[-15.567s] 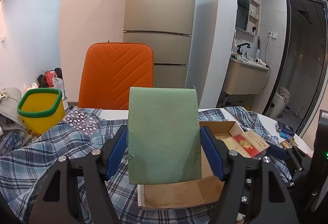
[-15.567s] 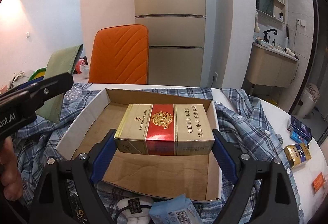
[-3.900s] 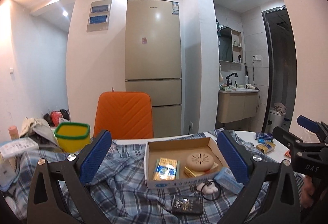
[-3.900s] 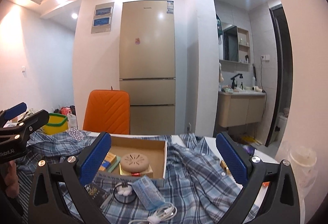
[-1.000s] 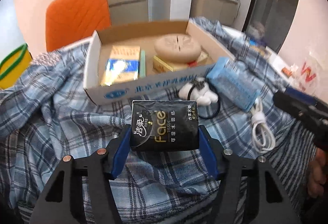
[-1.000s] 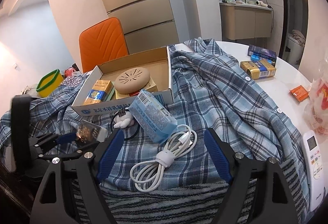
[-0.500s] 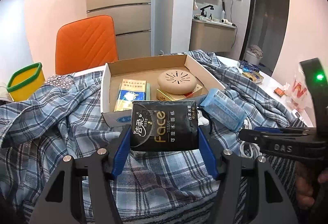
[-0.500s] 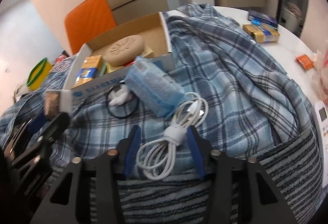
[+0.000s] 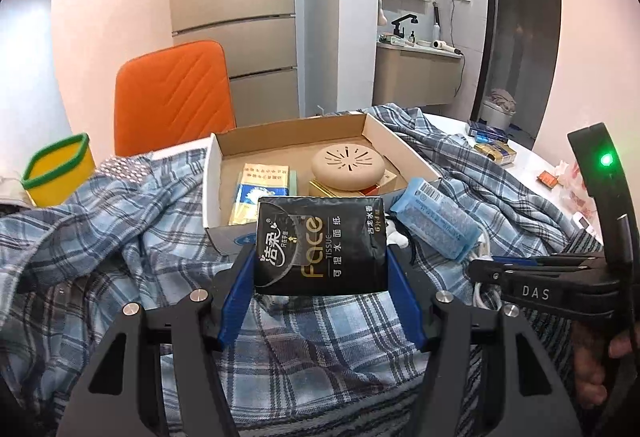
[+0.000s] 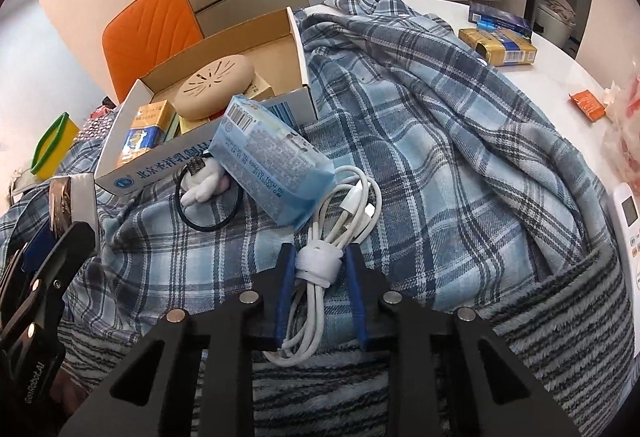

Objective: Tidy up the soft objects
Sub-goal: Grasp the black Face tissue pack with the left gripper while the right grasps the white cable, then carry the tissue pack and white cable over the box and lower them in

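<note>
My left gripper (image 9: 320,269) is shut on a black tissue pack (image 9: 320,245) and holds it above the plaid shirt (image 9: 120,237), just in front of the open cardboard box (image 9: 212,173). My right gripper (image 10: 318,265) is shut on the tied middle of a coiled white cable (image 10: 320,261) that lies on the plaid shirt (image 10: 440,141). A blue tissue pack (image 10: 272,153) leans on the box (image 10: 300,37) front, beside a white plush hair tie (image 10: 204,185). The right gripper (image 9: 476,265) also shows at the right edge of the left wrist view.
Inside the box lie a round beige disc (image 9: 348,167) and several cartons. A yellow bin with a green rim (image 9: 56,173) stands far left, an orange chair (image 9: 172,93) behind the table. Small boxes (image 10: 498,45), a remote (image 10: 628,221) and a striped towel (image 10: 560,337) are on the right.
My right gripper sank onto the white cable and its jaws closed on the cable's tie. My left gripper lifted the black pack slightly, so the view tilted up.
</note>
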Motion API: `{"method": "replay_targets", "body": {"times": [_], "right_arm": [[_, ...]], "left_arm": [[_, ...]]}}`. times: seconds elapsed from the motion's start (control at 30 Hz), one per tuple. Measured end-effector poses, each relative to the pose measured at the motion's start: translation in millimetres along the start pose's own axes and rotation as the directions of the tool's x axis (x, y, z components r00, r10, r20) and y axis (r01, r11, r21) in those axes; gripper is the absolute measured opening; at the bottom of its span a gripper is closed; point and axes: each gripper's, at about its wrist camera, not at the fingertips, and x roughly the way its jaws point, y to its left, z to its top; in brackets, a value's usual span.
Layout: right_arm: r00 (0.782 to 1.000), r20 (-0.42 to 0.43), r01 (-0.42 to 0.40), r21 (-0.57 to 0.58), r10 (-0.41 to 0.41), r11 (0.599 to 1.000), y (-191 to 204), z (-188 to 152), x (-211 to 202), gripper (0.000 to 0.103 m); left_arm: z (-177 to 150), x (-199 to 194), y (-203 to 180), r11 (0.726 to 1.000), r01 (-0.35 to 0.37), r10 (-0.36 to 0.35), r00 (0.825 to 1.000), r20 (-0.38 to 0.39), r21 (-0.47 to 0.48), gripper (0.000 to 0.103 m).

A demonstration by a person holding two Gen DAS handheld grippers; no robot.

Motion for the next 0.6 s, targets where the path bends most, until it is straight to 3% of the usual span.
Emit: {"method": "replay_targets", "body": {"times": [0.27,0.6], "right_arm": [[0.993,0.119,0.024,-0.047,-0.018,0.999,4,-3,-31,0.024],[0.962,0.273,0.054,-0.194,0.001,0.98,17,2,-64,0.024]], "left_arm": [[3,-22,-9,0.999,-0.036,0.033,0.997,0.074,0.033,0.061],[12,-40,-5,0.997,-0.077,0.078,0.989,0.129,-0.008,0.061]]}}
